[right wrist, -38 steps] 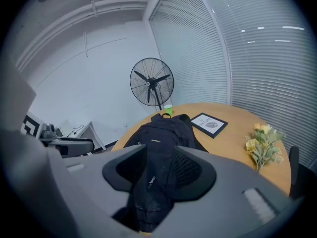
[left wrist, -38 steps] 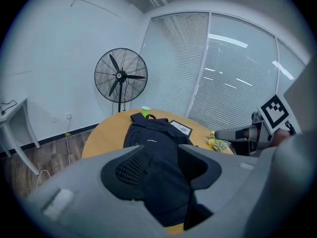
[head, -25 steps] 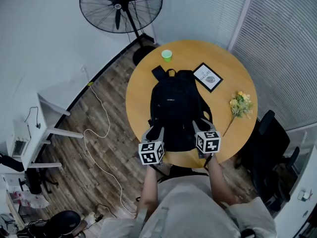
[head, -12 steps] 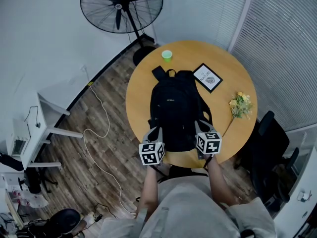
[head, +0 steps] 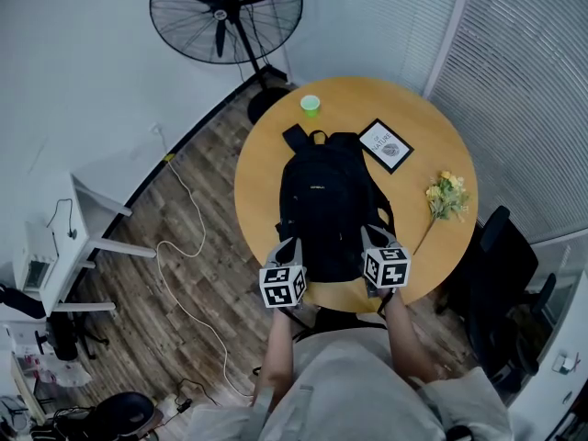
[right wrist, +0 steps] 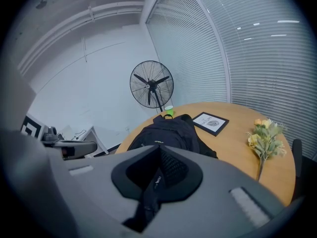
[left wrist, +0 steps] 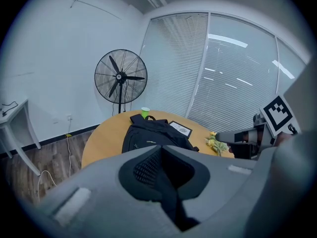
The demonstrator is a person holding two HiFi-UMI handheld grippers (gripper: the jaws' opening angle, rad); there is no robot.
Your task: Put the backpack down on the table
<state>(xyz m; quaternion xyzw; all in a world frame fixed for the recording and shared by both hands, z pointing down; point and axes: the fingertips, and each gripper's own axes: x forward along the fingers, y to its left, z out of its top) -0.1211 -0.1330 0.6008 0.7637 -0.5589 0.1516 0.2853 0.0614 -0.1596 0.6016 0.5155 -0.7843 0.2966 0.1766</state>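
Observation:
A black backpack lies flat on the round wooden table, its top handle pointing toward the far edge. Both grippers sit at its near end, by the table's front edge. My left gripper is shut, with black mesh fabric and a strap of the backpack pinched between its jaws. My right gripper is also shut, clamping a black backpack strap. The rest of the backpack stretches away beyond the jaws in both gripper views.
A green cup stands at the table's far edge. A framed picture and a bunch of yellow flowers lie right of the backpack. A standing fan, a white desk and a black chair surround the table.
Both grippers' jaws have closed onto the near end of the backpack. The hands and the backpack have stayed in place.

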